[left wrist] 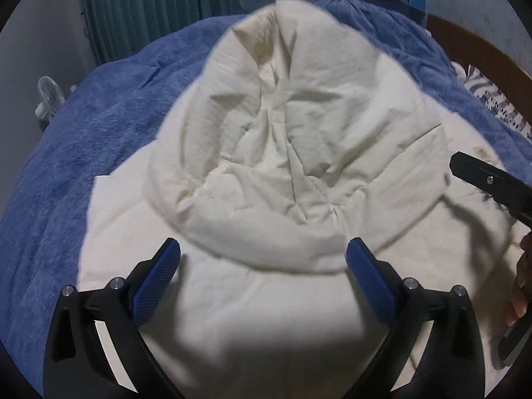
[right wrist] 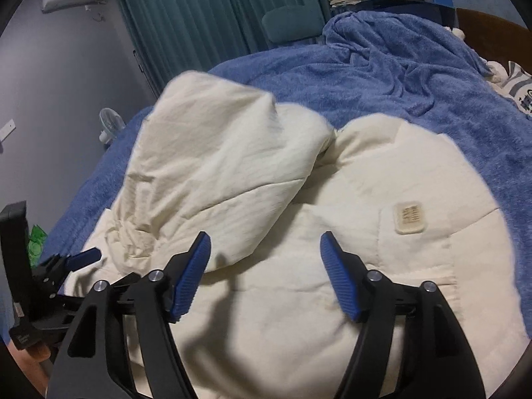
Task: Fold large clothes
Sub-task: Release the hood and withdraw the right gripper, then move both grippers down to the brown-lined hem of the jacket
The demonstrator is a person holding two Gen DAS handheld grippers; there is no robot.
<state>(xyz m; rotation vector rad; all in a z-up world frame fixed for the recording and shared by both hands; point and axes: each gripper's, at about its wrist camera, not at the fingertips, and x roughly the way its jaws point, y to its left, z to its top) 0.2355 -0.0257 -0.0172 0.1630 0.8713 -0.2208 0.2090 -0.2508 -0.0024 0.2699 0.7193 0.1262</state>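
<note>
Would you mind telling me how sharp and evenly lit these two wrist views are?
Left wrist view: fisheye bends the edges, a dark shadow covers the cream jacket near the left gripper. Right wrist view: softly blurred, the right gripper casts shadow on the fabric; corners vignette black.

matt cream quilted jacket (right wrist: 299,232), fuzzy blue blanket (right wrist: 399,83) — ribbed fingers (right wrist: 342,286)

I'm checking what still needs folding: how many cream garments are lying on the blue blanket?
1. A single cream padded jacket lies on the blue blanket, its hood folded onto the body. Its lower part is out of frame, so anything there is hidden.
</note>
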